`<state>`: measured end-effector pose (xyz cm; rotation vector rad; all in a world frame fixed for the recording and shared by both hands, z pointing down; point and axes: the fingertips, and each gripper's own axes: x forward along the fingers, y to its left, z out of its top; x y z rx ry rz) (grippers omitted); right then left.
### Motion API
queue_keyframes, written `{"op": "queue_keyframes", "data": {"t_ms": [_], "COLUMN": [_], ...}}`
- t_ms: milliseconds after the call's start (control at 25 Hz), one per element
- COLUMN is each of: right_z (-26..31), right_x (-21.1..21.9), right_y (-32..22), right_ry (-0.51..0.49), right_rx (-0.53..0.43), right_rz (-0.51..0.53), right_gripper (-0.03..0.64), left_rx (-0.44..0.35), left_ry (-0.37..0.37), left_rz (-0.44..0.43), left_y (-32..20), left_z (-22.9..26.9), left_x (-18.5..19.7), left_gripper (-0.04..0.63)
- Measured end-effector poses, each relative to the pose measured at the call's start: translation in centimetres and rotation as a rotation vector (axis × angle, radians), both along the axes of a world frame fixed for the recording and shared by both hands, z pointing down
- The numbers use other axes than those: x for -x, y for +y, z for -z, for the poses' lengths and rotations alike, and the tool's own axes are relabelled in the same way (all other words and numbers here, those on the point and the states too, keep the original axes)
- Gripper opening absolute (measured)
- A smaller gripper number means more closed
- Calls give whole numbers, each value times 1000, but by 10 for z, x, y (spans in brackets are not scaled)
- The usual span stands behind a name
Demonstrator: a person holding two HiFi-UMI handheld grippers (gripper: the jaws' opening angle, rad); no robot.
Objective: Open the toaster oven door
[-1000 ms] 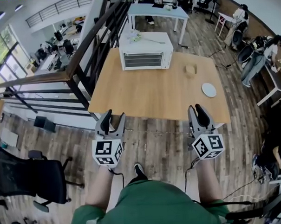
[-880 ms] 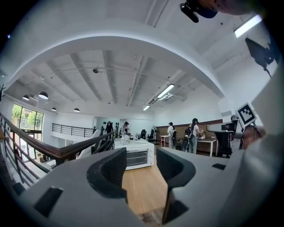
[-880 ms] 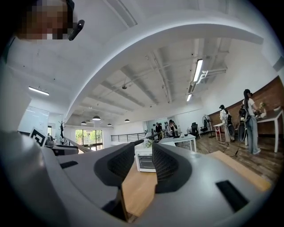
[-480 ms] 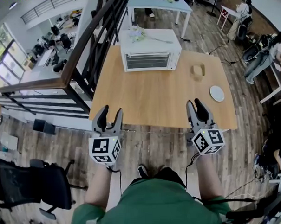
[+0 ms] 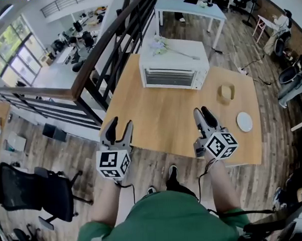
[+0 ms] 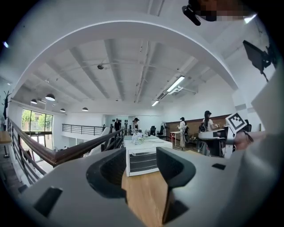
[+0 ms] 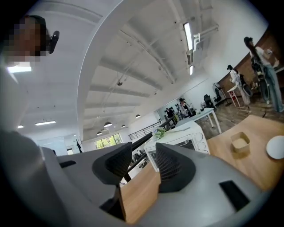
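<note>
text: none legible | toaster oven point(image 5: 173, 70) panel: markings perhaps too small

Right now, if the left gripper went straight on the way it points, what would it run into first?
Most likely the front of the toaster oven, which sits dead ahead of the left gripper across the table. Depth is unclear; tilted slightly down, it could touch the table first.
</note>
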<state>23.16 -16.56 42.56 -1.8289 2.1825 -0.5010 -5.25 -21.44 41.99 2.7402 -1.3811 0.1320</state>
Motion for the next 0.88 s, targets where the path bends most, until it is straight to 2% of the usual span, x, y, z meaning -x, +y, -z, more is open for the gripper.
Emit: {"op": "queue_keyframes", "data": {"t_ms": [160,480,720,880], "right_z": [-8,-34,-41,-52], "right_x": [-23,-63,-81,-89], "right_y": [-44,-109,-142,-161], "right_ry": [-99,-284,-382,-485], "right_rx": [20,68,86,108], "right_rz": [56,94,86,76], "right_gripper": [173,173,173,173], "left_rx": [8,29,30,36], "left_ry": [2,-18,-32,-40], "left_rz": [54,132,170,191], "left_y": [-25,-58,-72,-78], "left_z": [1,-6,-5,-8], "left_x": [-18,-39,-47,-49], "left_gripper": [213,213,213,213]}}
